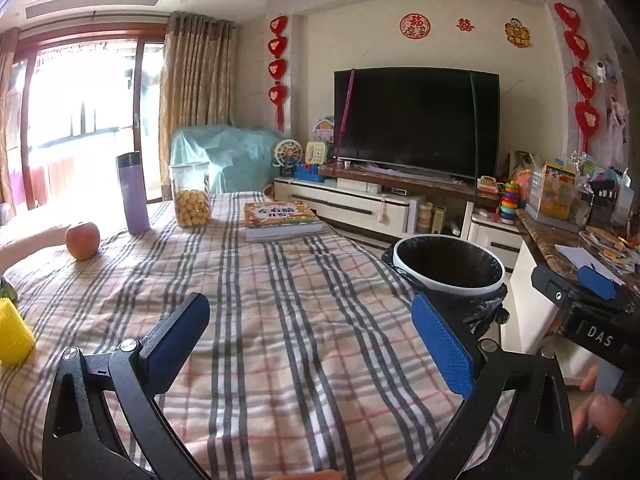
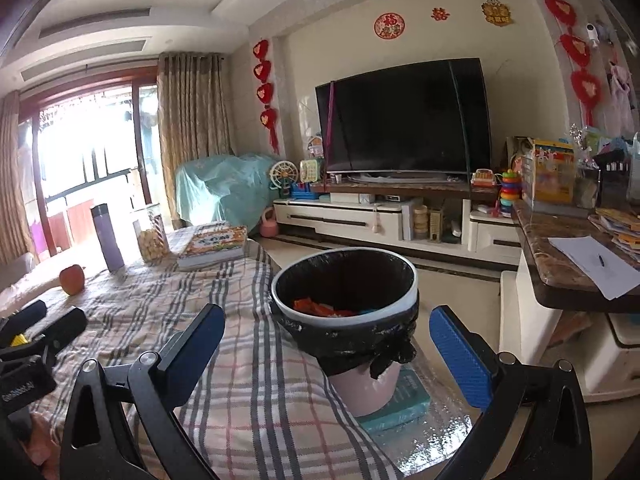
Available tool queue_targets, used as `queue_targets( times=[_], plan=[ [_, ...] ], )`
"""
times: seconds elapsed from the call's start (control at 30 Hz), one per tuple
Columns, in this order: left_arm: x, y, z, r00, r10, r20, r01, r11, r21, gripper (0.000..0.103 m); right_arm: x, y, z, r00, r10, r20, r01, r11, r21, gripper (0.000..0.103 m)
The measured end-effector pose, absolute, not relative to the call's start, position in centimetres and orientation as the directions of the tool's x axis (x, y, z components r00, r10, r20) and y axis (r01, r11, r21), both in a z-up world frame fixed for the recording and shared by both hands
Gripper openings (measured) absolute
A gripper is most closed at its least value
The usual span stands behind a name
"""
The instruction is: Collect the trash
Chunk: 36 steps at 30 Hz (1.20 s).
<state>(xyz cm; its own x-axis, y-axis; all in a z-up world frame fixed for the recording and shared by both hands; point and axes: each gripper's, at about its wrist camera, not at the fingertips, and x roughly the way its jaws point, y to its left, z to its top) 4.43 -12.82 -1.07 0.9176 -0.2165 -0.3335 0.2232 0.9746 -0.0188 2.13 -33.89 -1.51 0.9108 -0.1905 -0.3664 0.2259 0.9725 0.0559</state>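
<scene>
A bin lined with a black bag stands on the floor just off the table's right edge. Orange wrappers lie in its bottom. My right gripper is open just in front of the bin, with nothing between its blue pads. My left gripper is wide open and empty over the plaid tablecloth, and the bin is ahead to its right. The right gripper shows at the right edge of the left wrist view. In the right wrist view the left gripper sits low at the left.
On the table stand an apple, a purple bottle, a jar of snack balls and a book. A yellow spiky object lies near the left edge. A marble counter with papers flanks the bin; a TV stand is behind.
</scene>
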Motion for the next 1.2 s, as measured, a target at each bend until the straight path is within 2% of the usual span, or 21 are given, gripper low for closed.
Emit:
queue_targets(
  times=[1.2],
  plan=[
    [3.68, -13.47, -0.79, 0.921, -0.213, -0.328, 0.225, 0.974, 0.001, 0.103, 1.27, -33.48, -1.04, 0.930, -0.134, -0.342, 0.180, 0.978, 0.106, 0.103]
  ],
)
